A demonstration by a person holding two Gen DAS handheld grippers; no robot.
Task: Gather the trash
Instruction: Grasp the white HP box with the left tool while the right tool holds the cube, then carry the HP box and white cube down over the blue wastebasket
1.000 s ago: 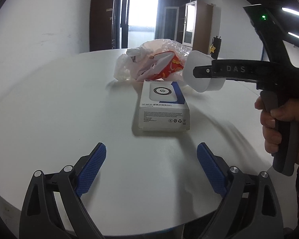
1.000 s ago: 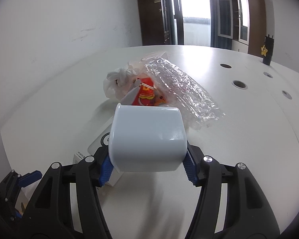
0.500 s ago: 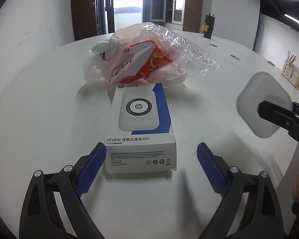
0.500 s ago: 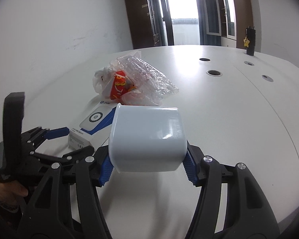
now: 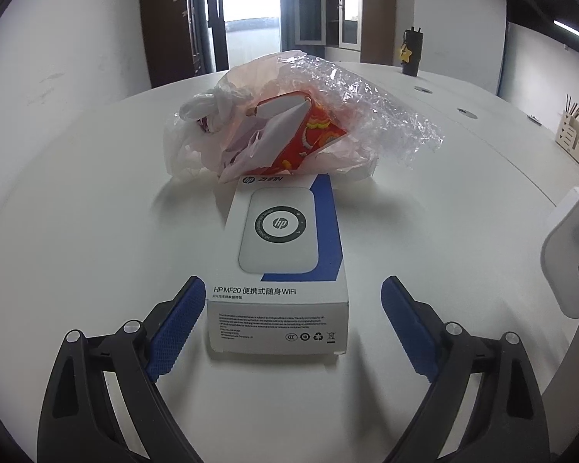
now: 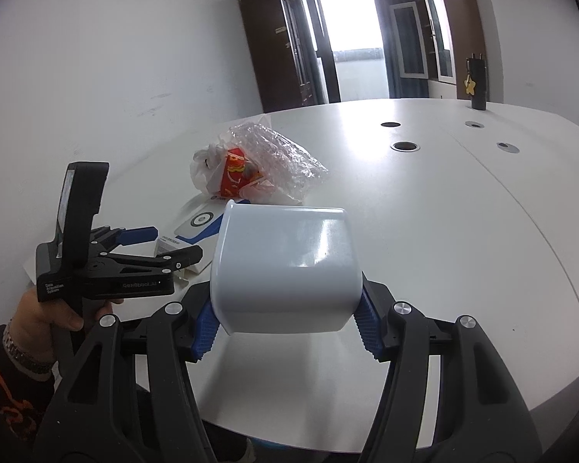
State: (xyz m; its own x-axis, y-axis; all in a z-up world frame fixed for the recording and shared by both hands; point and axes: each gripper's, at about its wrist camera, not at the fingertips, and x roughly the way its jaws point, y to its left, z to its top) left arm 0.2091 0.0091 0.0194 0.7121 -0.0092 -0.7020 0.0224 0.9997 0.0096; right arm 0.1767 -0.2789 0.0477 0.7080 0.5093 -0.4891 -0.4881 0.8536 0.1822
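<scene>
Left wrist view shows your left tool (image 5: 289, 324) wide open around the near end of a light, stiff HP WiFi box (image 5: 285, 254) on the table (image 5: 77, 212); pinch its long sides, while your right tool (image 6: 285, 328) clamps a smooth white bin (image 6: 285, 266).

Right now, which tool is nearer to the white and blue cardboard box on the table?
Left. The left tool has its open blue pads on either side of the white and blue cardboard box; the right tool holds a white plastic bin off to the side.
</scene>
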